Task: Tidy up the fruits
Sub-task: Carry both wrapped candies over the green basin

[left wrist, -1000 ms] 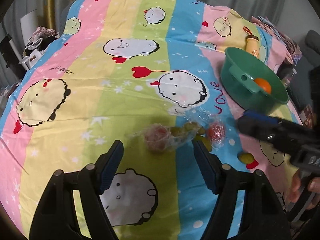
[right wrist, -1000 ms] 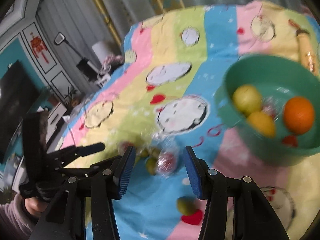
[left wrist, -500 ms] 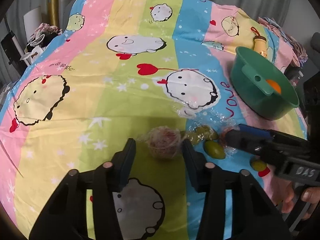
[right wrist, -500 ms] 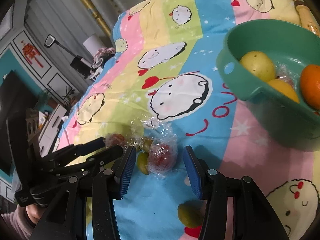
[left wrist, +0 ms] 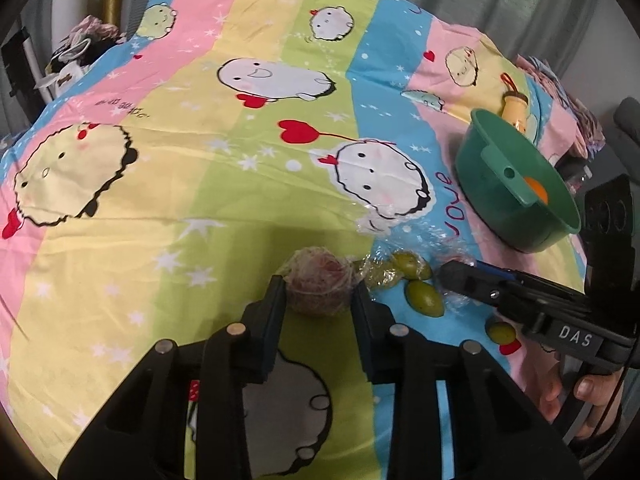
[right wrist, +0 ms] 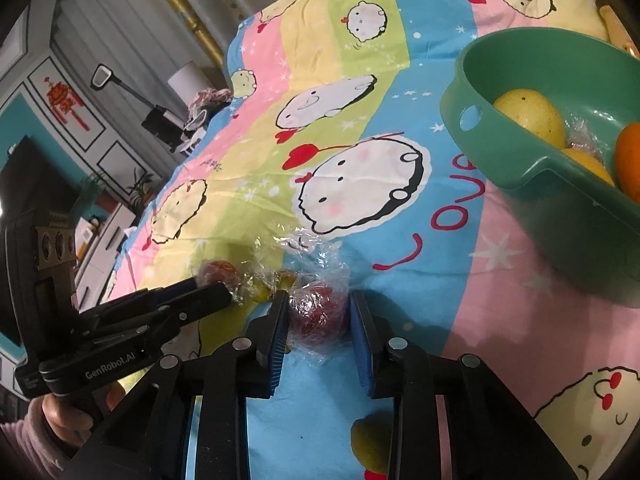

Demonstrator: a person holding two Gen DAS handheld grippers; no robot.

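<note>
- On the striped sheet (left wrist: pixel 168 168), both claws have just been closing: the left gripper (left wrist: pixel 319 293) now clamps a film-wrapped pinkish fruit (left wrist: pixel 320 286), where a second ago its jaws stood wide around it.
- At 3 o'clock of it in the left view, the right gripper (right wrist: pixel 318 310) has closed likewise and clamps a wrapped red fruit (right wrist: pixel 318 314).
- Crumpled film (right wrist: pixel 304 240) blurs the small fruit between them; I cannot tell their number.
- 2 bare green fruits (left wrist: pixel 424 302) show, plus 1 (left wrist: pixel 502 332) half hidden behind the right gripper.
- 1 green bowl (right wrist: pixel 520 176) at 2 o'clock holds 2 yellow fruits (right wrist: pixel 528 114) and 1 orange (right wrist: pixel 630 160), cut off by the edge.
</note>
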